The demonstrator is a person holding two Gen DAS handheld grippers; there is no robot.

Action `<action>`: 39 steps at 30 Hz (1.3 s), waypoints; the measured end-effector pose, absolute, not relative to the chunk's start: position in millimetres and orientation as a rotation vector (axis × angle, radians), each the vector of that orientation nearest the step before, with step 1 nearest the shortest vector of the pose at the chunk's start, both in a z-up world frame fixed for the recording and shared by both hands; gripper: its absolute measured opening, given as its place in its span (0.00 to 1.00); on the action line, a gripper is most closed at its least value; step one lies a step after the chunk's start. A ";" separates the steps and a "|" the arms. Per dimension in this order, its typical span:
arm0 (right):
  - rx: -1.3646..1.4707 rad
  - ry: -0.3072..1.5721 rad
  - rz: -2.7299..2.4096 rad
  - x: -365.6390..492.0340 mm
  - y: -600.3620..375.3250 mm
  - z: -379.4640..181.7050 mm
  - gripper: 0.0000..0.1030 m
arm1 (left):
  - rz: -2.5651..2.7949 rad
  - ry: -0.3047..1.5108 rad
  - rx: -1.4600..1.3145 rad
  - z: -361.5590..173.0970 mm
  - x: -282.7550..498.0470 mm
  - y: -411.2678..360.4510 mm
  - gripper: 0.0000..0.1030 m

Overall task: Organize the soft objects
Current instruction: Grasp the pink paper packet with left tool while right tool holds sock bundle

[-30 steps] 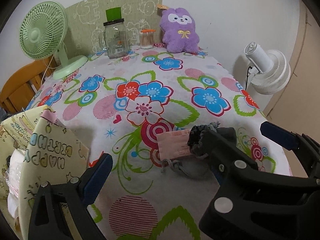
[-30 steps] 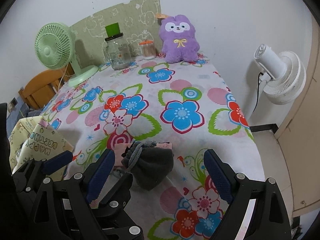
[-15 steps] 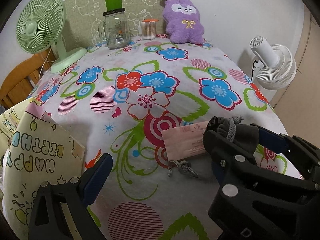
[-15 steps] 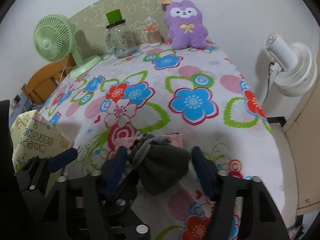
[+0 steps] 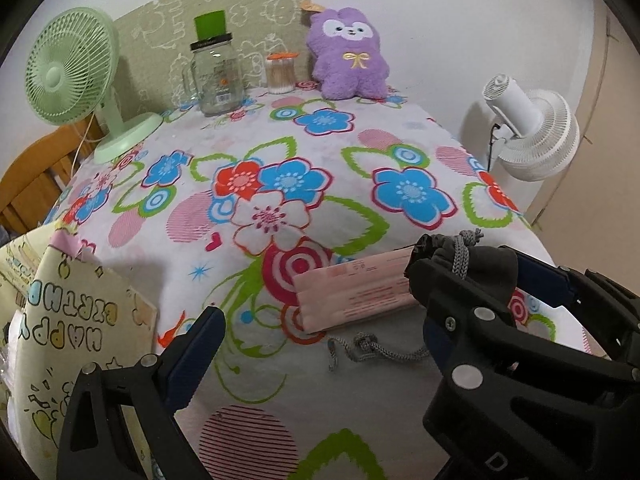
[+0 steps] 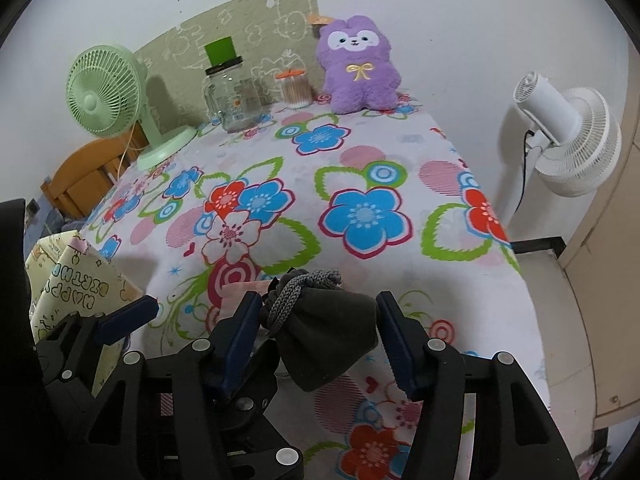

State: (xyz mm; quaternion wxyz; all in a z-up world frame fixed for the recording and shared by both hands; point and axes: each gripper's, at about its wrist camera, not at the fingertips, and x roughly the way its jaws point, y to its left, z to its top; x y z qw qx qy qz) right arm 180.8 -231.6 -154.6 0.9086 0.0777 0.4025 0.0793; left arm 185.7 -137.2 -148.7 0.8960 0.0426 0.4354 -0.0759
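We clamp our right gripper [image 6: 316, 320] on the dark grey drawstring pouch [image 6: 328, 328] beside the pink packet [image 5: 352, 292] (jaws just closing); left gripper [image 5: 316, 344] gapes empty, sorting barely begun.

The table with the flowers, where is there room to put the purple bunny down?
The wide middle of the table is bare, from the jar and purple bunny at the back down to the grey pouch. The near edge is crowded: pouch, pink packet, both grippers.

The pouch [image 6: 328, 332] lies near the table's [image 6: 400, 152] front edge, a packet [image 5: 352, 292] left of it, the plush [image 6: 360, 66] behind.
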 end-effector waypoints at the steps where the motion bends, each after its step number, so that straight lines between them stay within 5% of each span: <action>1: 0.161 0.829 0.159 180.1 -233.4 -154.1 0.60 | -0.163 0.902 0.093 -148.7 185.9 -140.0 0.97; 39: 0.193 0.847 0.095 205.0 -259.8 -169.2 0.60 | -0.094 0.952 0.100 -172.2 224.9 -154.2 0.94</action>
